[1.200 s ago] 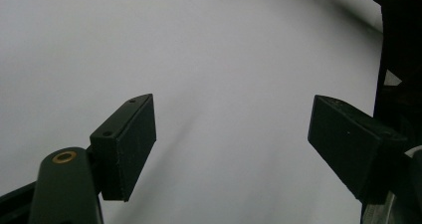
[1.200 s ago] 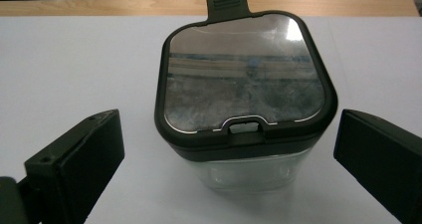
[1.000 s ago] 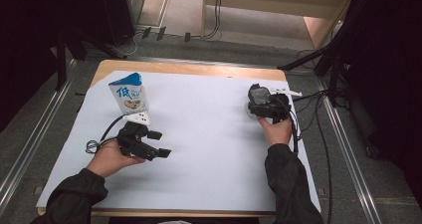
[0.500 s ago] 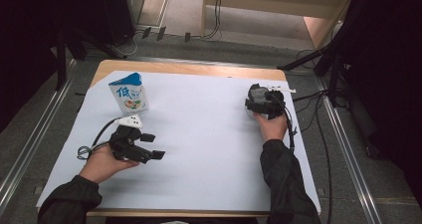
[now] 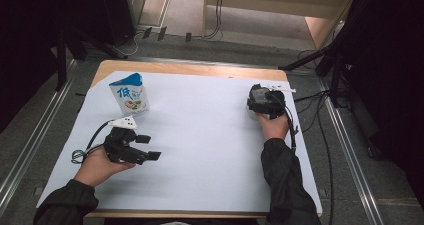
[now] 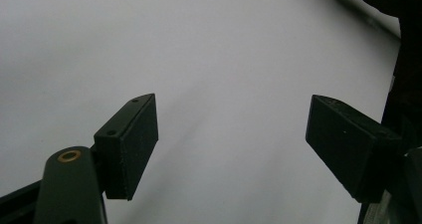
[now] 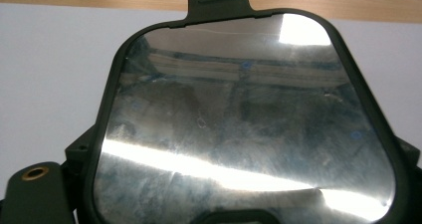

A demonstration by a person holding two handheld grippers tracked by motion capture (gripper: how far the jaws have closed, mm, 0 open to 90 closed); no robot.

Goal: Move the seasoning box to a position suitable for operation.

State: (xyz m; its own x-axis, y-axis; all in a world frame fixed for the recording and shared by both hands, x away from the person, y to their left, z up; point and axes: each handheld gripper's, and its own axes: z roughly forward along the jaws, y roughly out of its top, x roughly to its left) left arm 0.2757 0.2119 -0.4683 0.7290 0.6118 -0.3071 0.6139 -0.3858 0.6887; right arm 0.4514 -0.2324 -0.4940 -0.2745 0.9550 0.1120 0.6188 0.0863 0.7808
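**2 tongs on the desk: the left gapes bare, the right straddles a lidded box**

2 hands work at a wooden desk [image 5: 200, 69] covered by a white sheet [image 5: 200, 155]. The left tongs [image 5: 148, 147] lie low over the near left part of the sheet, held in the person's left hand [image 5: 97, 165] and pointing toward the middle of the desk. Its 2 black jaws stand wide apart, and in the left gripper view there is just bare white sheet between them, so it holds nothing.

The right tongs [image 5: 260, 102] are at the far right of the desk, close to the sheet's far edge, with the right hand [image 5: 272, 125] behind them. In the right gripper view a dark box with a shiny, mirror-like lid [image 7: 244, 124] sits directly between the jaws, its tab pointing toward the strip of bare wood at the far edge. The jaws stand nearly as wide as they go, 1 on each side of the box, and have just been closing. The lid's rim hides the pads, so I cannot tell whether they already press on the box's sides.

1 blue-and-white milk carton [image 5: 129, 93] stands upright on the far left of the sheet, just beyond the left tongs and well apart from the box.
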